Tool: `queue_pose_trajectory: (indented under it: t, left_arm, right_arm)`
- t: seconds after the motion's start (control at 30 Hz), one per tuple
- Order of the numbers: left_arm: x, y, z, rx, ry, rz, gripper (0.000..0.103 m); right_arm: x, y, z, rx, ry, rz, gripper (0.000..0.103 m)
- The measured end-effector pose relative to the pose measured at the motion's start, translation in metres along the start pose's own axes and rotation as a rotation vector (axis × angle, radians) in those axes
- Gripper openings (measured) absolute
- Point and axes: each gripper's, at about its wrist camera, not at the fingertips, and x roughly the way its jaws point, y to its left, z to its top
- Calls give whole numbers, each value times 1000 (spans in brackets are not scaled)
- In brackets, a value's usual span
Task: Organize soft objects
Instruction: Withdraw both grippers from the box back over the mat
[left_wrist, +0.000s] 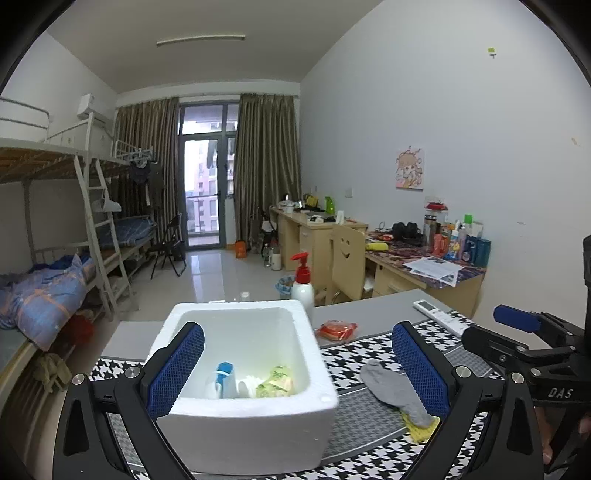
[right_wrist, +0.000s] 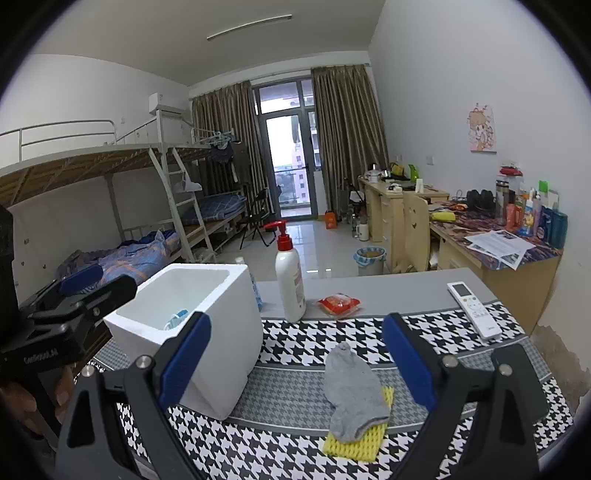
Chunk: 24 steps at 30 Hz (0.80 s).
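Note:
A white foam box stands on the houndstooth mat and holds a blue-and-white item and a green-yellow soft item. A grey sock lies on a yellow sponge cloth to the box's right. My left gripper is open and empty, hovering over the box. My right gripper is open and empty, above the mat, with the sock between its fingers' line of sight.
A lotion pump bottle, a red packet and a white remote lie behind the mat. Desks and a chair stand at the right, bunk beds at the left.

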Motion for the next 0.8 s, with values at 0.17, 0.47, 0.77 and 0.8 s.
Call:
queue_pose_trajectory:
  t: [0.17, 0.47, 0.77, 0.8]
  left_arm:
    - [-6, -13, -2, 19, -12, -24, 102]
    - [-6, -27, -9, 15, -10, -63, 102]
    - [5, -42, -15, 20, 12, -98, 102]
    - [7, -44, -16, 19, 17, -102, 102]
  right_arm:
    - [-13, -6, -1, -5, -23, -19, 96]
    - [-21, -19, -7, 3, -32, -45, 96]
    - [-24, -32, -14, 25, -31, -60, 96]
    - [-24, -34, -15, 27, -30, -58, 96]
